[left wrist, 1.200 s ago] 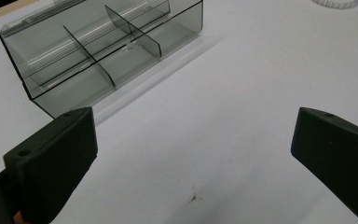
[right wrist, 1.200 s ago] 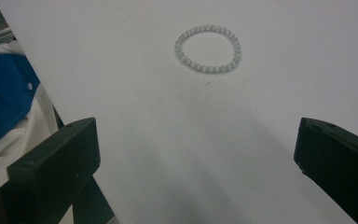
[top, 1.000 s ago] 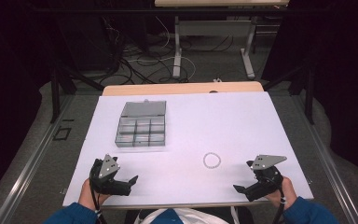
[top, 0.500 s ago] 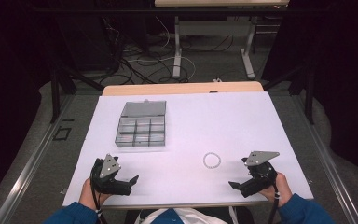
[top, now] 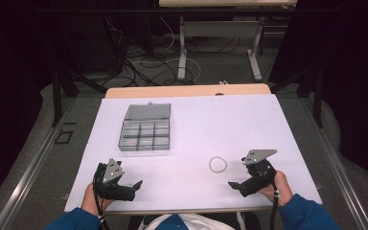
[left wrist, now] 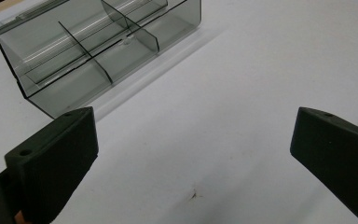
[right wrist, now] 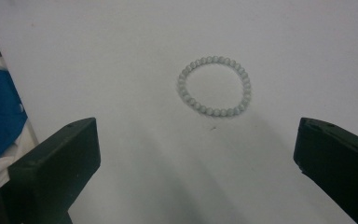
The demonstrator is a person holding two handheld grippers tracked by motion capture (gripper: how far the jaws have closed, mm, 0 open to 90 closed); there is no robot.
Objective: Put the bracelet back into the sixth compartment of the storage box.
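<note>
A white table [top: 191, 124] carries a clear plastic box [top: 145, 128] with small compartments and an open lid, set toward the far left side. A pale bead bracelet [top: 217, 165] lies flat on the near right part of the table, well apart from the box. The left gripper [top: 133, 186] sits low at the near left edge, held in the person's left hand [top: 92, 201], and its 2 jaws are spread wide with nothing between them; in the left gripper view the box [left wrist: 93, 51] lies ahead and to the left of the jaws. The right gripper [top: 235, 185] is just beside the bracelet, on its near right side, jaws spread wide and empty; in the right gripper view the bracelet [right wrist: 214, 86] lies on the table ahead of the jaws.
</note>
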